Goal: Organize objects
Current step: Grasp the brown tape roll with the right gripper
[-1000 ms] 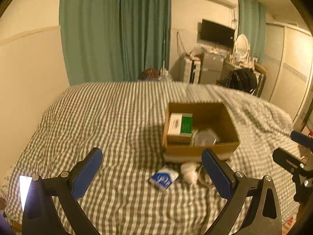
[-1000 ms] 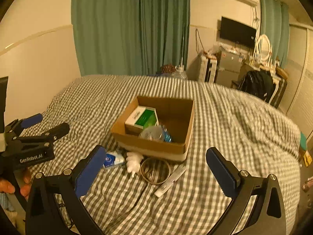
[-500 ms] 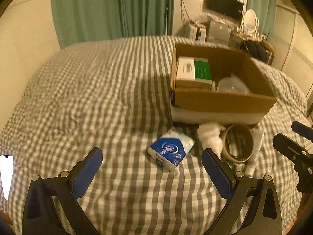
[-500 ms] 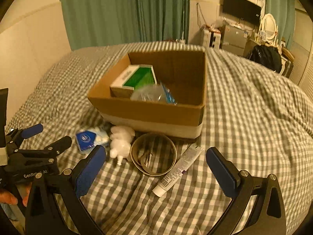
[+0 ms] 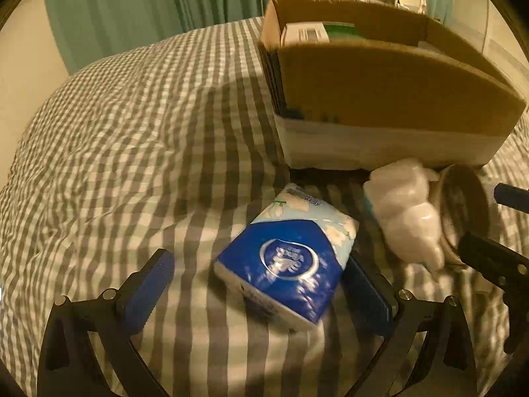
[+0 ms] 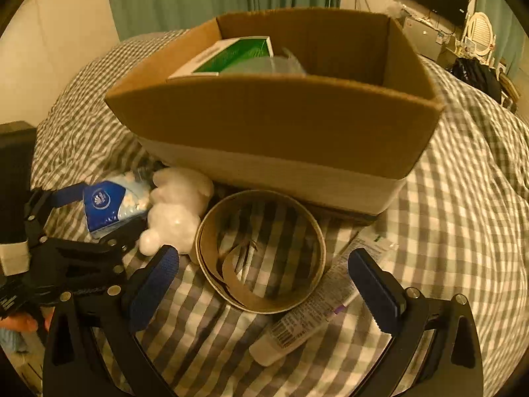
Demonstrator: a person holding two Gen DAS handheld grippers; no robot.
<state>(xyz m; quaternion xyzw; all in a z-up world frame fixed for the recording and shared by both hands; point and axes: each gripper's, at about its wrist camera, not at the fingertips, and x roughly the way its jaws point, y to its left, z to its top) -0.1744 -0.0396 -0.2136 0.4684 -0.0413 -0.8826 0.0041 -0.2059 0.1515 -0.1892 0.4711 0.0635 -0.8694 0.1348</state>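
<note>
Left gripper (image 5: 261, 292) jaws spread wide, tissue pack (image 5: 286, 258) bracketed between them, not clamped. Right gripper (image 6: 264, 284) likewise wide open, nothing held, tape ring (image 6: 261, 251) and tube (image 6: 317, 301) framed ahead. White plastic item (image 6: 178, 208) lies between pack and ring; cardboard box (image 6: 274, 125) sits beyond on checked bedspread (image 5: 132, 132).

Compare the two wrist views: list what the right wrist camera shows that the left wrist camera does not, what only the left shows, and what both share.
Only the right wrist view shows the tube beside the tape roll and the roll's full ring. Only the left wrist view shows the tissue pack up close, between the open left gripper fingers. Both show the box, the green carton inside it, the white toy, the pack, the roll and the checked bedspread.
</note>
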